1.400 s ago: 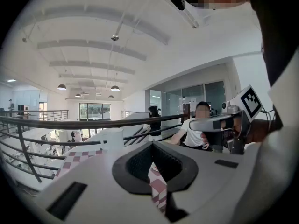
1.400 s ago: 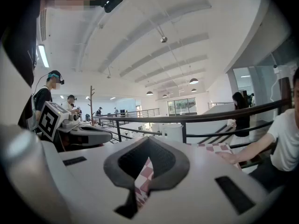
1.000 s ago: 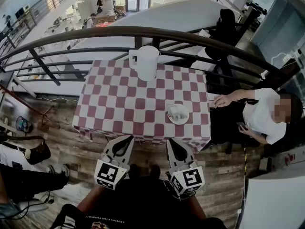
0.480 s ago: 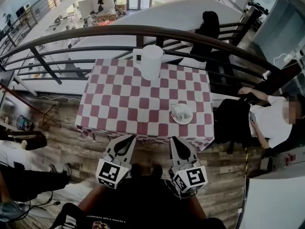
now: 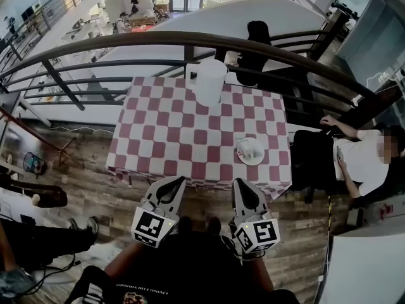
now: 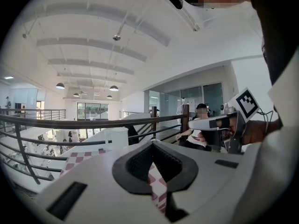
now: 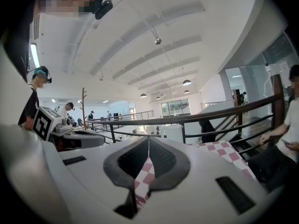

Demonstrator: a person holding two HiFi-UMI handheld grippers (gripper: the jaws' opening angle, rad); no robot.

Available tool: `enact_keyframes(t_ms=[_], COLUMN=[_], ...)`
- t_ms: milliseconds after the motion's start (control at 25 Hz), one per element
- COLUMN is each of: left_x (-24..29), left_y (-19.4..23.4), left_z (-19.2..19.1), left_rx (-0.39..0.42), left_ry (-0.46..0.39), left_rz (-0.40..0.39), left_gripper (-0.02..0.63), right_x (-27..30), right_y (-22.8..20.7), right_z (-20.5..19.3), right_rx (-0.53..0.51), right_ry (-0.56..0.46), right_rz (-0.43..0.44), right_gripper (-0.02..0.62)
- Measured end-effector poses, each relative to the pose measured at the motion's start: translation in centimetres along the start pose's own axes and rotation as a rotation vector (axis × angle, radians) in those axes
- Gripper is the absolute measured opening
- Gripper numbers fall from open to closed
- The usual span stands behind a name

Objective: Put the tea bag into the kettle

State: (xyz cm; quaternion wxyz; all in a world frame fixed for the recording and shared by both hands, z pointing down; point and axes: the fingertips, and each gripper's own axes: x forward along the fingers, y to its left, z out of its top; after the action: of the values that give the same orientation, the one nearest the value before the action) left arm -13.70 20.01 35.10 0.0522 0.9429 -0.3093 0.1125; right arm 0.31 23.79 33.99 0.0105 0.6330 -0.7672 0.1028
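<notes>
The white kettle (image 5: 209, 81) stands at the far edge of the red-and-white checked table (image 5: 171, 138), its lid on. A small white tea bag (image 5: 252, 147) lies on a white saucer (image 5: 242, 158) near the table's front right corner. My left gripper (image 5: 179, 181) and right gripper (image 5: 240, 183) hover side by side just short of the near table edge, both shut with nothing between the fingers. The left gripper view shows its jaws closed, with the kettle (image 6: 113, 137) beyond them. In the right gripper view the kettle (image 7: 173, 132) also sits past the closed jaws.
A dark metal railing (image 5: 190, 42) curves behind the table, close to the kettle. A person in a white shirt (image 5: 361, 160) sits to the right of the table on a dark chair (image 5: 308, 160). Wooden floor (image 5: 82, 176) lies under the table and my grippers.
The table has slid right and lower in the head view as the head turned. The seated person's hand has left the table's right edge. Both grippers stay shut in about the same place.
</notes>
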Motion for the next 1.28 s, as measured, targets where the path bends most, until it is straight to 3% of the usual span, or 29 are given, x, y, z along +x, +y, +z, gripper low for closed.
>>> enact_keyframes(t_ms=[680, 920, 1280], left_x=[2.5, 5.2, 10.8], left_y=[5.3, 7.0, 11.7], left_z=[2.0, 3.4, 5.9], left_rx=[0.027, 0.0, 0.021], left_ry=[-0.045, -0.063, -0.082], left_rz=[0.006, -0.012, 0.021], left_gripper=[-0.002, -0.002, -0.002], right_x=[5.8, 9.3, 16.4], right_y=[0.6, -0.9, -4.5], right_z=[1.7, 2.8, 4.5], right_rx=[-0.027, -0.033, -0.038], right_ry=[-0.044, -0.065, -0.074], right_rz=[0.005, 0.019, 0.035], right_gripper=[0.014, 0.014, 0.014])
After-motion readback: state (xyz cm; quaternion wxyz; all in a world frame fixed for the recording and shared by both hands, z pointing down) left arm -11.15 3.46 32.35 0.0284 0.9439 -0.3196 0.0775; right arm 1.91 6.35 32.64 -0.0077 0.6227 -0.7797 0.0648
